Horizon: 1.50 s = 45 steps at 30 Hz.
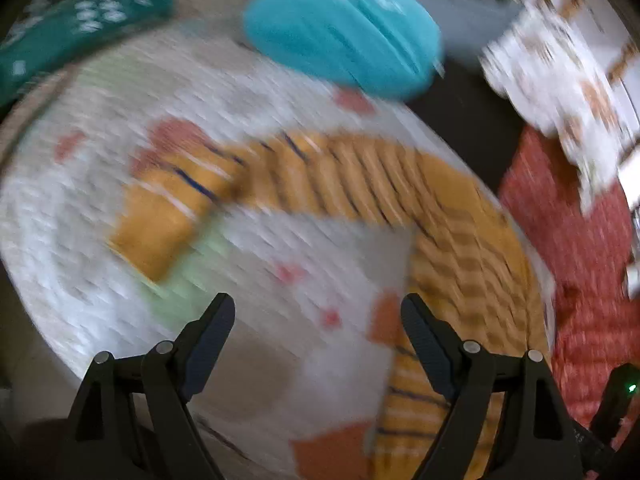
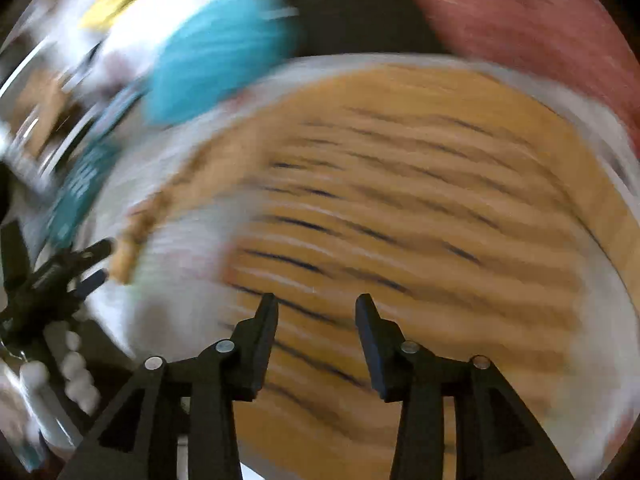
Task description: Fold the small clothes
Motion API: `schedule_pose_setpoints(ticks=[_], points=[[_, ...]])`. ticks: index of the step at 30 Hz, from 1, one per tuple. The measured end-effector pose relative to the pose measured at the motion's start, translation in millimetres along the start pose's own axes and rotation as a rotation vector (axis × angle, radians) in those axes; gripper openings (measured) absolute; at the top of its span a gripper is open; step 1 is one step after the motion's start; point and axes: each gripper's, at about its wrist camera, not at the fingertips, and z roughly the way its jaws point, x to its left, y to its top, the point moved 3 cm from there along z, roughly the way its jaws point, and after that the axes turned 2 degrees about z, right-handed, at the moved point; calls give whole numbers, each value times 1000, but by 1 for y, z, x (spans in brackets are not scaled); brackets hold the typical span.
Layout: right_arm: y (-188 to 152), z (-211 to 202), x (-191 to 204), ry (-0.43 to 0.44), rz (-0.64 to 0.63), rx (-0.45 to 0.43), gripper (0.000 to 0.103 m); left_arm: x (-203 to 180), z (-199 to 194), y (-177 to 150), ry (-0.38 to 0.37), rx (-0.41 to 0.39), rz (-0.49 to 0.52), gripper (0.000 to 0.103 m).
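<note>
An orange garment with dark and pale stripes (image 1: pixel 400 176) lies spread on a white patterned mat (image 1: pixel 100 216). Both views are motion-blurred. My left gripper (image 1: pixel 318 306) is open and empty, hovering over the mat beside the garment's lower part. My right gripper (image 2: pixel 316 304) is open and empty, just above the striped garment (image 2: pixel 420 200), which fills most of that view. The left gripper also shows at the left edge of the right wrist view (image 2: pixel 94 262).
A bright teal folded garment (image 1: pixel 340 32) lies at the mat's far edge, also in the right wrist view (image 2: pixel 216 64). A dark green printed cloth (image 1: pixel 72 32) is far left. A red textured rug (image 1: pixel 576 240) lies right. A white-and-brown patterned cloth (image 1: pixel 560 80) is far right.
</note>
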Motion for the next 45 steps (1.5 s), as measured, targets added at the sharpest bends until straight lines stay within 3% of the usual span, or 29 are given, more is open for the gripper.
schedule_pose_setpoints(ticks=[3,7,10,12,16,20,22,23,24,25,27,34,40,45], points=[[-44,-35,-92,-73,224,-13,51,-22,22,-25,-29,104,41,84],[-93,-56,-148,-115,365,-36,53,-38,51,-63,-95,270,34,84],[-114,-52,-156,-78,405,-39,53,-50,59,-94,-57,327,96,84],[-122,-44,-152,-53,411,-32,53,-64,55,-108,-10,302,193,84],[-133,-28,-140,-22,388,-18,53,-86,54,-133,-22,321,263,84],[-137,-18,-130,-35,361,-7,54,-112,59,-158,64,327,363,86],[-138,-17,-126,-55,347,-11,51,-118,57,-162,119,318,402,64],[-137,-17,-125,-59,342,-13,43,-116,54,-160,116,318,398,40],[-138,-19,-124,-52,336,-15,20,-115,51,-157,101,329,380,16],[-137,-20,-122,-40,332,-10,9,-113,48,-154,79,347,350,9],[-136,-27,-121,-27,332,-13,8,-108,41,-146,43,368,280,10],[-147,-53,-106,32,339,1,4,-90,16,-131,83,345,224,9],[-175,-45,-103,52,358,68,4,-73,16,-128,139,360,187,9],[-186,-37,-111,72,397,122,5,-61,5,-124,84,344,107,9]])
